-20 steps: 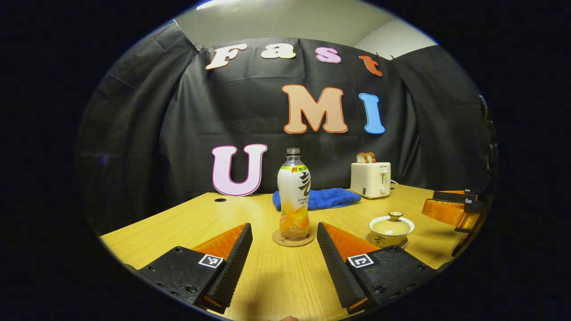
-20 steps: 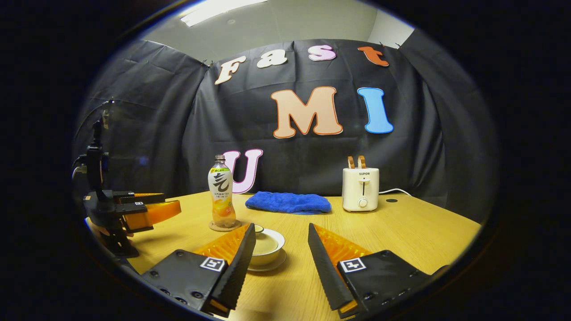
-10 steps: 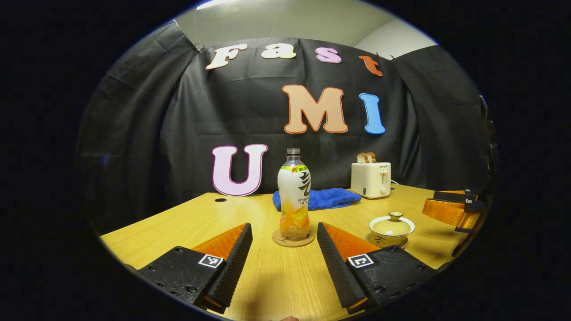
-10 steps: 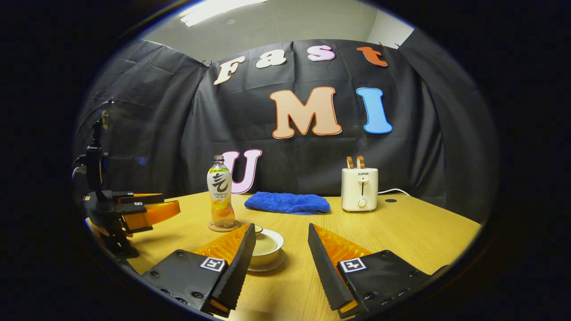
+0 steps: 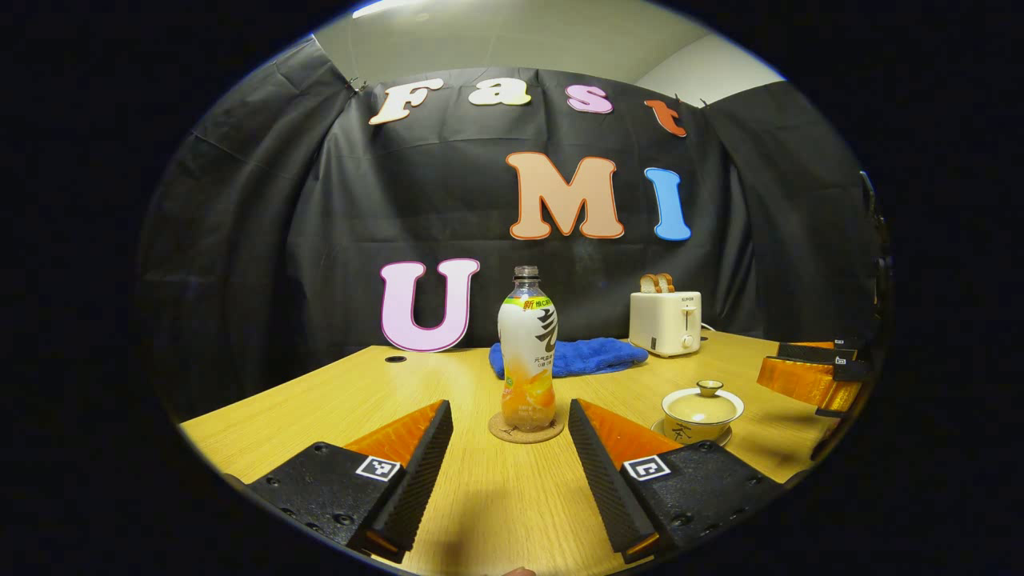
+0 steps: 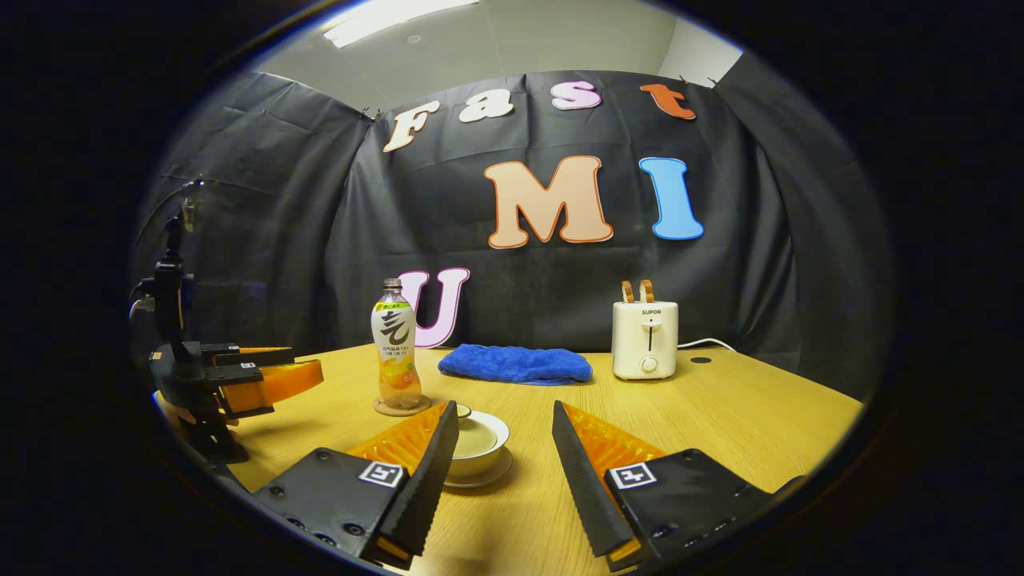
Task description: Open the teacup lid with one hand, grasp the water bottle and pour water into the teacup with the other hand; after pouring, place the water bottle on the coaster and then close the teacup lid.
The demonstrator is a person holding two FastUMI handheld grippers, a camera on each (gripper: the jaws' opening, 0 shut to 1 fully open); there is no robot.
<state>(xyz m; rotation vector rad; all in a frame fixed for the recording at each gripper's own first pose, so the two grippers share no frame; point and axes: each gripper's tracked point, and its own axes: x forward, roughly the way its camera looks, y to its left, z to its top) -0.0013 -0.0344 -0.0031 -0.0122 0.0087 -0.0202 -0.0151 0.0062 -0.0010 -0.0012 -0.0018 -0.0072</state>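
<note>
Water bottle (image 5: 527, 352): stood upright on cork coaster (image 5: 526, 430), mid-bench (image 5: 320, 408). Lidded teacup (image 5: 702, 410): on its saucer, right of the bottle. Left gripper (image 5: 510, 472): spread wide, empty, facing the bottle. Right gripper (image 6: 502, 480): spread wide, empty, near the teacup.

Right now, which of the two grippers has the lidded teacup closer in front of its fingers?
The right gripper: the teacup sits just past its left finger. From the left gripper, the teacup is farther off; the water bottle stands ahead.
</note>
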